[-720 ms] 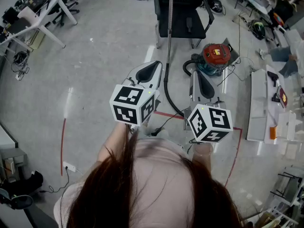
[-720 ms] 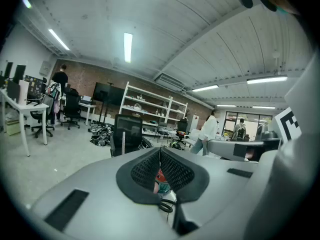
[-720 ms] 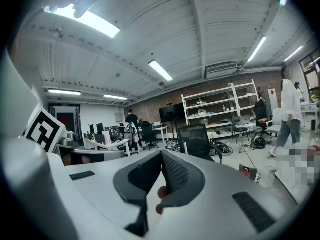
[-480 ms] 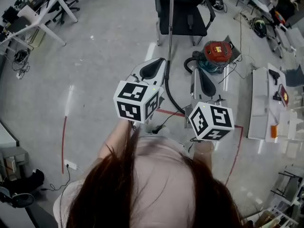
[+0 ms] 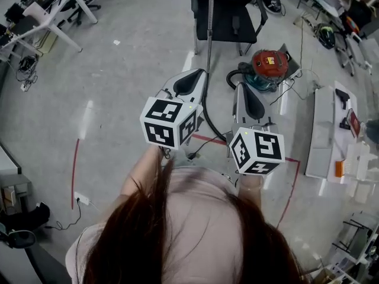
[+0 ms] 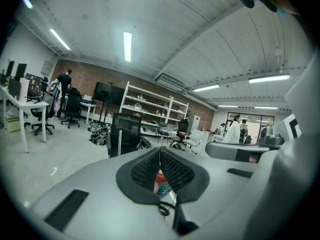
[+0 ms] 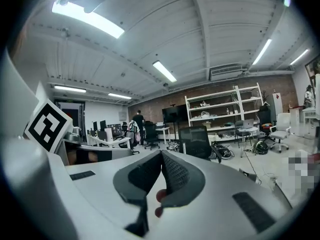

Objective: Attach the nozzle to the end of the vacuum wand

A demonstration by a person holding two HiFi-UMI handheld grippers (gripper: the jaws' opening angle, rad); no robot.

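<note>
The metal vacuum wand [image 5: 209,22] leans upright against a black chair [image 5: 228,16]; in the left gripper view the wand [image 6: 120,143] shows as a pale strip in front of the chair. A black hose [image 5: 208,114] runs along the floor to the red and teal vacuum cleaner [image 5: 266,67]. My left gripper [image 5: 197,76] and right gripper [image 5: 243,89] are held side by side in the air, short of the hose and the vacuum cleaner, pointing at the chair. Both are shut and hold nothing, as the left gripper [image 6: 160,153] and right gripper [image 7: 161,156] show close up. I cannot pick out a nozzle.
A low white board [image 5: 324,129] with small items lies on the floor to the right. Cables [image 5: 198,149] trail near my feet, and red tape lines [image 5: 75,164] mark the floor. White desks [image 5: 50,16] stand far left, and shelves [image 6: 150,116] line the back wall.
Both grippers stay shut and side by side, hardly moved. The head view has drifted a little. A person's legs at the right edge have passed almost out of sight.
</note>
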